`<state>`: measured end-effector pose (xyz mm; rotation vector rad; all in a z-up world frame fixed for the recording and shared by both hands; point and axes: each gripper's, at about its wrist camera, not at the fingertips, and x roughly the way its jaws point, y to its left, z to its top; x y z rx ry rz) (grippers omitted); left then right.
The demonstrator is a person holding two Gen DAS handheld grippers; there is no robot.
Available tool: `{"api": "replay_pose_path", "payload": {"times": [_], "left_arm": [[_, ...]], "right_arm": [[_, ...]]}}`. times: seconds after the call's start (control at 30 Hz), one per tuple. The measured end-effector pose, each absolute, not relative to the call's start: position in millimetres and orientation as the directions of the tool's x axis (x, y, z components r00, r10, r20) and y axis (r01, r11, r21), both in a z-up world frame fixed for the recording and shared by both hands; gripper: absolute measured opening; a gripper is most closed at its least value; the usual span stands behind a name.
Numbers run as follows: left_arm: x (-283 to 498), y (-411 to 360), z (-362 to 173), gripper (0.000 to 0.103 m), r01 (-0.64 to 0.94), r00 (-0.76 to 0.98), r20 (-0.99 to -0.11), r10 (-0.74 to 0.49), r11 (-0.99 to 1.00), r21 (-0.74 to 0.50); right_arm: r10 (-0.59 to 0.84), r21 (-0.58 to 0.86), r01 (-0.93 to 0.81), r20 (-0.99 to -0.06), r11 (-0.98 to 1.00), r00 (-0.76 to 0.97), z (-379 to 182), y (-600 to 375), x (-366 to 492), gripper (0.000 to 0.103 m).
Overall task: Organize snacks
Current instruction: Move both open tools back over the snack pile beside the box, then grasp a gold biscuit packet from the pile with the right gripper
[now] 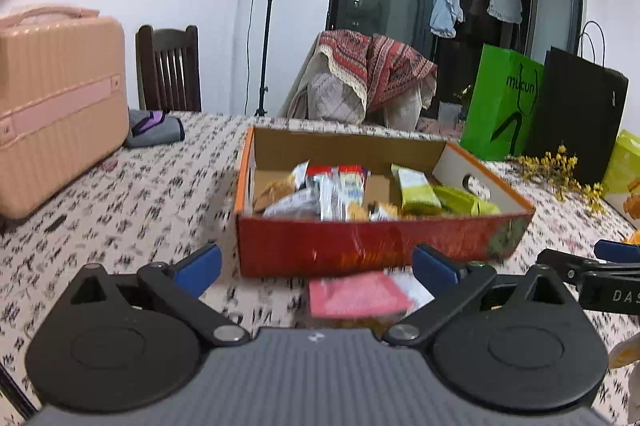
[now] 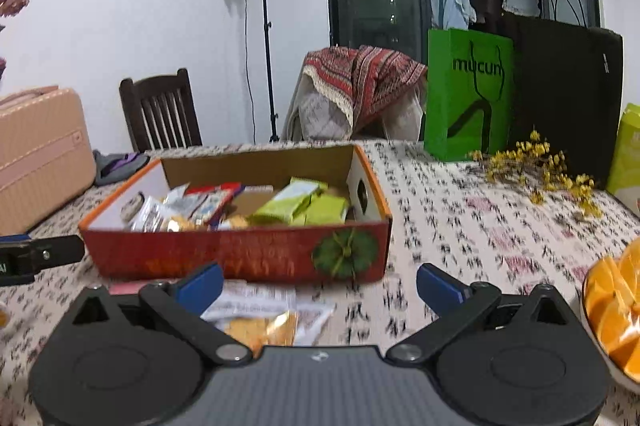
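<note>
Both your left gripper and right gripper stand spread and empty. The pink snack packet lies just ahead between the left fingers, short of the snack box; that hand is nearer.

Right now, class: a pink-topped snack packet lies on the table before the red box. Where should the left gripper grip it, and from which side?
The left gripper, open, should probably descend from above onto the pink-topped packet. It lies flat on the tablecloth against the red box, so pinch its two side edges.
</note>
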<state>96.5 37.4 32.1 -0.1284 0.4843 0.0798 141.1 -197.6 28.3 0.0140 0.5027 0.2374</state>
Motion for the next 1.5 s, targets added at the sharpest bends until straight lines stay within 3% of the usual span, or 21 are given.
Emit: {"api": "replay_pose_path", "payload": {"times": [0.37, 0.83, 1.2, 1.5], "left_arm": [[75.1, 47.9, 4.5, 0.103, -0.102, 0.861, -0.508, 0.033, 0.989, -0.110], [81.0, 63.8, -11.7, 0.103, -0.125, 0.856, -0.515, 0.032, 0.981, -0.148], [81.4, 67.8, -16.7, 0.103, -0.093, 0.855, -0.519, -0.027, 0.975, -0.203], [81.0, 67.0, -17.4, 0.103, -0.084, 0.855, -0.517, -0.039, 0.974, -0.212]], "right_arm": [[0.216, 0.088, -0.200, -0.542, 0.976, 0.812, -2.9, -212.7, 114.9, 0.103], [0.254, 0.031, -0.287, -0.560, 0.958, 0.789, -4.1, -181.6, 119.6, 0.103], [0.227, -0.147, -0.387, -0.606, 0.910, 0.763, -22.2, -124.9, 142.3, 0.076], [0.239, -0.187, -0.408, -0.570, 0.894, 0.786, -24.8, -121.6, 130.2, 0.066]]}}
